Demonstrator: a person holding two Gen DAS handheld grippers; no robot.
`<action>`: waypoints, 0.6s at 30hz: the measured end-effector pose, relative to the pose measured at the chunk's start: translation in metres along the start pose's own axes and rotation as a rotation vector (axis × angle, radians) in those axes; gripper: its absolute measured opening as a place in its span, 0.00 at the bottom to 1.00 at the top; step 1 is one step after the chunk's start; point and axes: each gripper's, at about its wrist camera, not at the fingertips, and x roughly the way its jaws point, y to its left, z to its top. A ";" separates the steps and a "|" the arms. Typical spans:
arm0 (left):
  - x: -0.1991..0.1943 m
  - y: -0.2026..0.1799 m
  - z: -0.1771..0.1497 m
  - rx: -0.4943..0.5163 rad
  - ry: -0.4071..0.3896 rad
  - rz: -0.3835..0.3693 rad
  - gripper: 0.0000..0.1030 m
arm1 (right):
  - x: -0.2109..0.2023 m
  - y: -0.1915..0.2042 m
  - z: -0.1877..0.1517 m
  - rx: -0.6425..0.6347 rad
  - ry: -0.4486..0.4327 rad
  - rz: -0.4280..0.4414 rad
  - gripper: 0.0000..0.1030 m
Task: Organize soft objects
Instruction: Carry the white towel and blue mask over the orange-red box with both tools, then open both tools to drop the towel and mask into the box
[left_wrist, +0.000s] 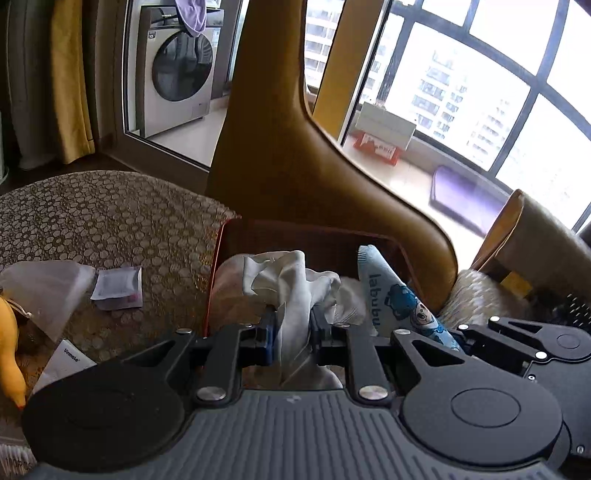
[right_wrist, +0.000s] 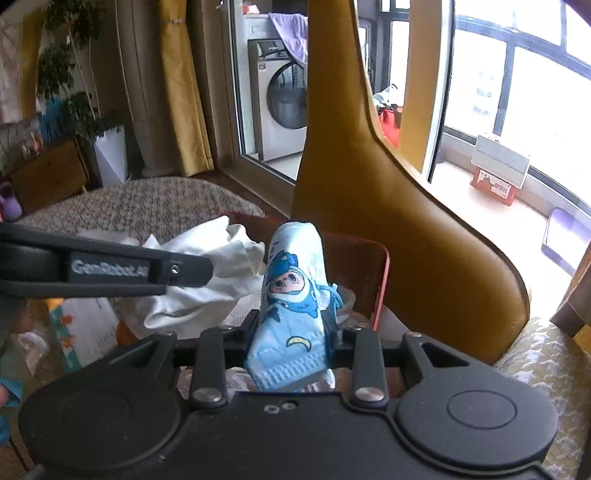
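On the left of the left wrist view, a patterned tablecloth (left_wrist: 110, 221) carries loose items: a clear plastic bag (left_wrist: 48, 284), a small flat sachet (left_wrist: 117, 288), a white packet (left_wrist: 68, 360) and part of a yellow soft toy (left_wrist: 9, 350) at the frame's edge. Right of these stands a red-brown bin (left_wrist: 258, 232), its near rim just ahead of the tongs.

The left gripper (left_wrist: 293, 332) is clenched on a white cloth (left_wrist: 295, 288). The cloth is pinched into a narrow fold between the jaws, which stand almost together; its crumpled bulk rises above the fingertips and hangs over the open bin, while a strip of it trails down behind the jaws toward the camera.

Further right in the same view, a light blue cartoon-printed pouch (left_wrist: 391, 299) leans over the bin's right part, beside a mustard-yellow chair back (left_wrist: 295, 147).

In the right wrist view, the left gripper's black finger (right_wrist: 110, 269) enters from the left edge, with the white cloth bunched at its tip, over the bin. Just right of it, the right gripper (right_wrist: 295, 325) grasps the blue pouch (right_wrist: 295, 288). The jaws stand partly apart, pressed against the pouch's two sides. The pouch stands nearly upright, its rounded top above the fingertips and over the bin's interior, its lower end reaching back toward the camera. The bin's red right wall (right_wrist: 382, 288) lies just right of the pouch, and the chair back (right_wrist: 406, 221) rises behind.
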 end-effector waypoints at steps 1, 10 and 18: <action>0.002 -0.001 -0.001 0.006 0.004 0.000 0.18 | 0.002 0.002 0.001 -0.014 0.005 -0.001 0.31; 0.014 -0.007 -0.009 0.068 0.040 0.015 0.18 | 0.012 0.011 -0.005 -0.097 0.030 -0.023 0.45; 0.013 -0.009 -0.014 0.102 0.044 0.022 0.21 | 0.008 0.013 -0.006 -0.140 0.000 -0.031 0.64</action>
